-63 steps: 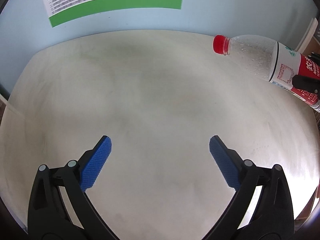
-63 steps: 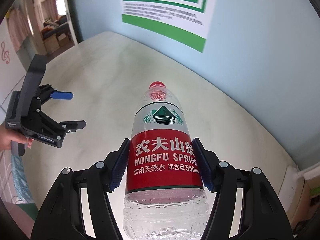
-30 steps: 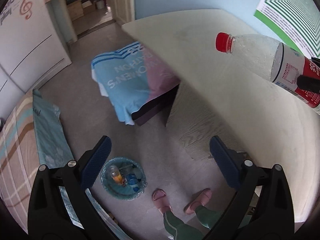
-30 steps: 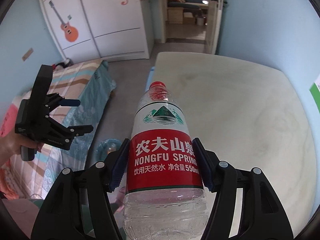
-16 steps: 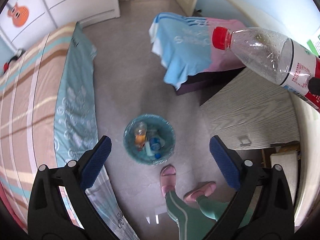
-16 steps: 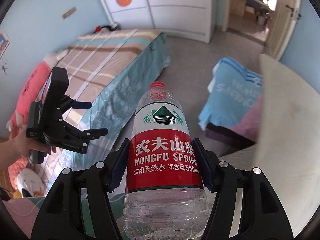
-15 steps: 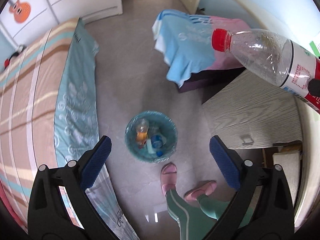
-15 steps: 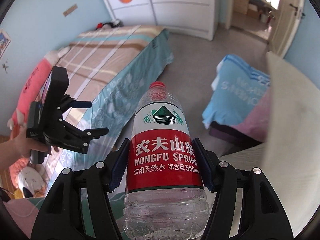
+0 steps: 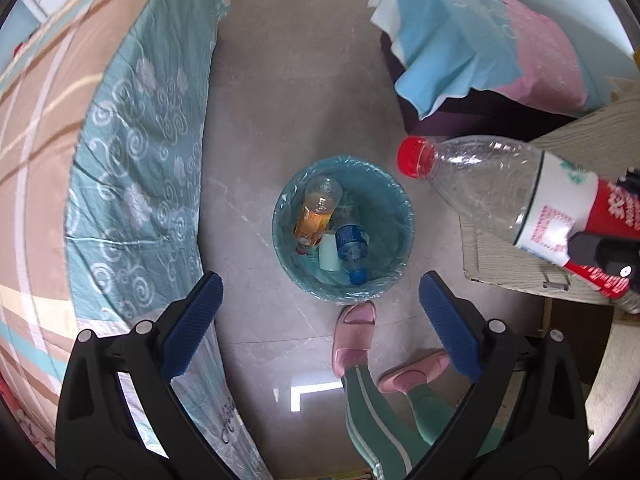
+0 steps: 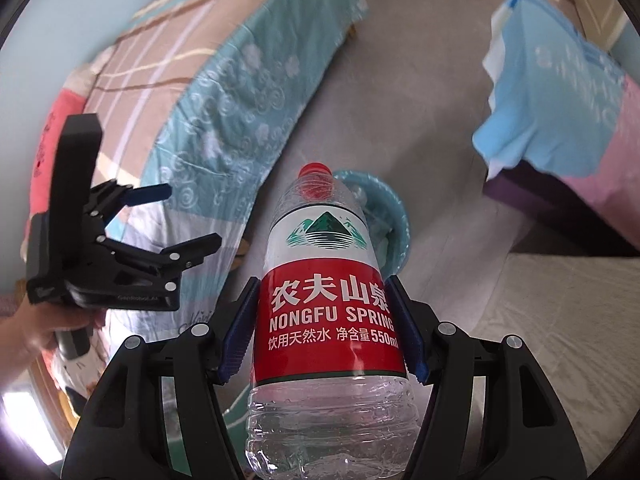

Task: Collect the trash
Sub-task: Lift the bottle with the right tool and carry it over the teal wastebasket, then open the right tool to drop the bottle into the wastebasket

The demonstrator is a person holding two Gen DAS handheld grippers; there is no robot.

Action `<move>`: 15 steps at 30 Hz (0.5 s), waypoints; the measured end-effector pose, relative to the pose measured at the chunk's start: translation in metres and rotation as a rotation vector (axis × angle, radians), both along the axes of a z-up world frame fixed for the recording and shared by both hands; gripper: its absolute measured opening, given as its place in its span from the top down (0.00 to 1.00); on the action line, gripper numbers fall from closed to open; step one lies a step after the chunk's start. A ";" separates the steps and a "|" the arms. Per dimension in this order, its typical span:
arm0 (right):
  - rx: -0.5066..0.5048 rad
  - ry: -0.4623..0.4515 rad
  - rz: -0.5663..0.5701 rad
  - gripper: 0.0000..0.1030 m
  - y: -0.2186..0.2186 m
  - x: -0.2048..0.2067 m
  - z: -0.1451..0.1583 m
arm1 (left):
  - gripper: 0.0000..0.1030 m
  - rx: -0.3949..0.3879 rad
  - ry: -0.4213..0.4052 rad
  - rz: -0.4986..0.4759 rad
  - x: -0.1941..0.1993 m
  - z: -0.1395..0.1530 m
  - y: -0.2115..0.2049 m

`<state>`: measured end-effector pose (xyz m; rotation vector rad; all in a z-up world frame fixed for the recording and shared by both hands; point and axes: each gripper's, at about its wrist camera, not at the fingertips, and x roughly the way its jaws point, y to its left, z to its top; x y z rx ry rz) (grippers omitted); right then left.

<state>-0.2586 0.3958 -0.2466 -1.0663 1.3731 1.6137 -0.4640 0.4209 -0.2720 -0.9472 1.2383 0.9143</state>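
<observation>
Grey tiled floor (image 9: pixel 288 80) is seen from above, w/ a bed under a teal patterned sheet (image 9: pixel 132 168) along one side and a low piece of furniture draped in a blue-and-pink cloth (image 9: pixel 480 40) on the other. Between them a round waste bin (image 9: pixel 400 240) lined w/ a teal bag is set on the floor; an orange-labelled bottle (image 9: pixel 316 212), a blue-labelled bottle (image 9: pixel 352 244) and a pale cup-like item (image 9: pixel 329 254) are lying inside it. Pink slippers (image 9: pixel 354 336) and green trouser legs of the person are visible just beside the bin.

An empty clear water bottle (image 10: pixel 328 300) w/ a red cap and red "Nongfu Spring" label is clamped by the right gripper (image 10: pixel 324 328), both blue pads pressed against the label at approx. mid-body. The bottle is held in the air, cap end pointed forward and down toward the bin (part of the bin rim is hidden behind it in the right wrist view). In the left wrist view the bottle's neck is seen just to one side of the bin, not over its opening.

The left gripper (image 9: pixel 320 320) is pointed straight down, jaws spread wide, nothing between its blue pads; the bin is framed just beyond them. It is carried by a hand (image 10: pixel 36 336), seen in the right wrist view beside the bed.
</observation>
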 end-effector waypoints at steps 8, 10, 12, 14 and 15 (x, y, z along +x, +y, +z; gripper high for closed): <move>-0.137 -0.077 -0.046 0.39 0.018 -0.015 -0.110 | 0.07 -0.040 0.031 0.044 -0.007 -0.082 0.017; -0.171 -0.089 -0.062 0.39 0.020 -0.018 -0.135 | 0.07 -0.054 0.044 0.052 -0.008 -0.099 0.018; -0.200 -0.113 -0.072 0.38 0.023 -0.023 -0.160 | 0.07 -0.073 0.038 0.067 -0.009 -0.115 0.019; -0.232 -0.123 -0.082 0.38 0.024 -0.029 -0.182 | 0.07 -0.087 0.047 0.076 -0.010 -0.132 0.021; -0.242 -0.132 -0.083 0.38 0.025 -0.031 -0.192 | 0.07 -0.092 0.060 0.073 -0.009 -0.140 0.021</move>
